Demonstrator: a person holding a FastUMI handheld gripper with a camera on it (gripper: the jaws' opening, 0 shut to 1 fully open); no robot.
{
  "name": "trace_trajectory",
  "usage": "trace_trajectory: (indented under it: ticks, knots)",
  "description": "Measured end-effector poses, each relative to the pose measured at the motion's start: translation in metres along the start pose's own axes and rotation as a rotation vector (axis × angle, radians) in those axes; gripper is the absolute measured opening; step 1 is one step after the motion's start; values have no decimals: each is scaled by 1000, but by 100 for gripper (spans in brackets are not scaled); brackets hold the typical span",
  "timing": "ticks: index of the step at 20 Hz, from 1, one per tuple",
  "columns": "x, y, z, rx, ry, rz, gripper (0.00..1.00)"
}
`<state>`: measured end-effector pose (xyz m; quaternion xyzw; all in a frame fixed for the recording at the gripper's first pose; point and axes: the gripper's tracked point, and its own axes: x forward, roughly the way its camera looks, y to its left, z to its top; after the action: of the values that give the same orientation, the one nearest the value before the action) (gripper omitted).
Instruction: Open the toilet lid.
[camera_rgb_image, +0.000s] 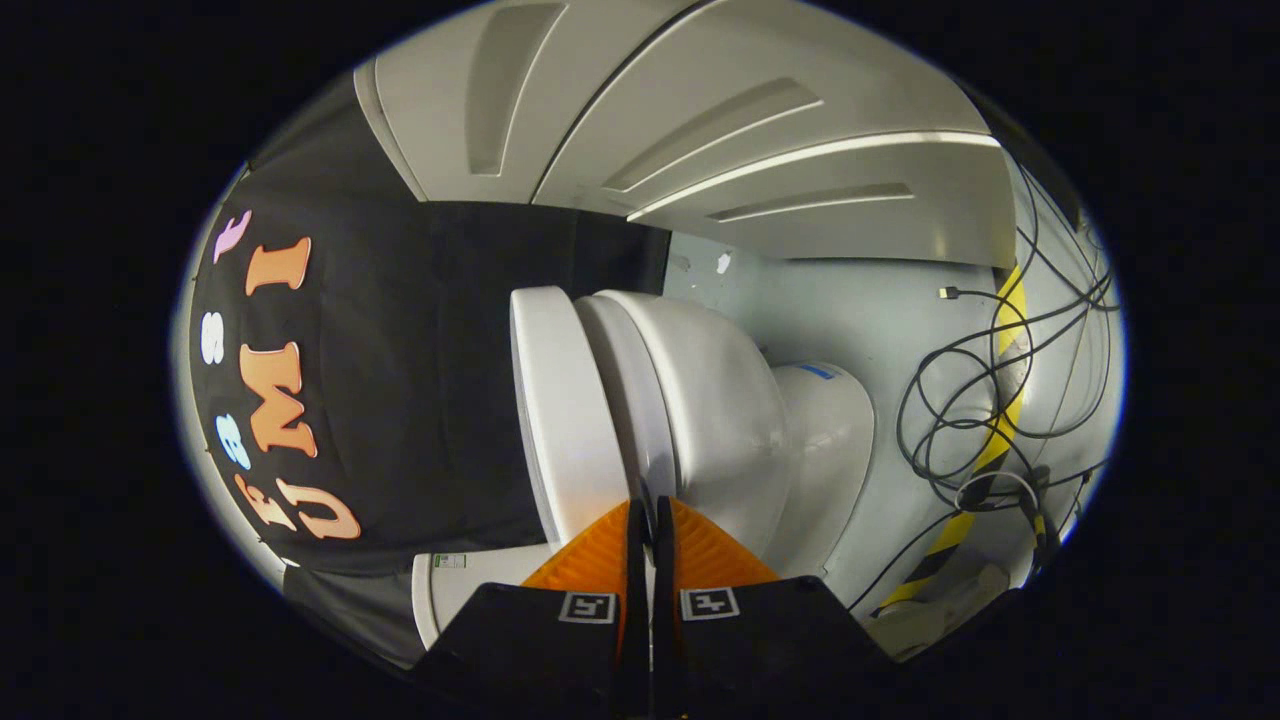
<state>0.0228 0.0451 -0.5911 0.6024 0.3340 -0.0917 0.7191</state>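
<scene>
The view is rolled on its side, so the white toilet lies sideways just beyond the fingers. Its lid (560, 400) is a flat white slab lying down against the seat (622, 400), with the rounded bowl (720, 400) and the pedestal (825, 430) past it toward the floor. My gripper (645, 505) is shut, its two fingers pressed together with only a thin slit between them. The tips sit at the front rim where seat and bowl meet. I cannot tell whether they touch it. Nothing shows between the fingers.
The pale floor (850, 320) carries a tangle of black cables (965, 420) and a yellow-and-black tape strip (985, 450) beside the toilet. Black cloth (430, 380) hangs on the lid's side. Grey wall panels (720, 120) stand behind the toilet.
</scene>
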Motion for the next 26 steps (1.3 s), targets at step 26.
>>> trace_trajectory:
  ticks: [26]
  knots:
    - [-34,107,-21,-351,-159,-88,8]
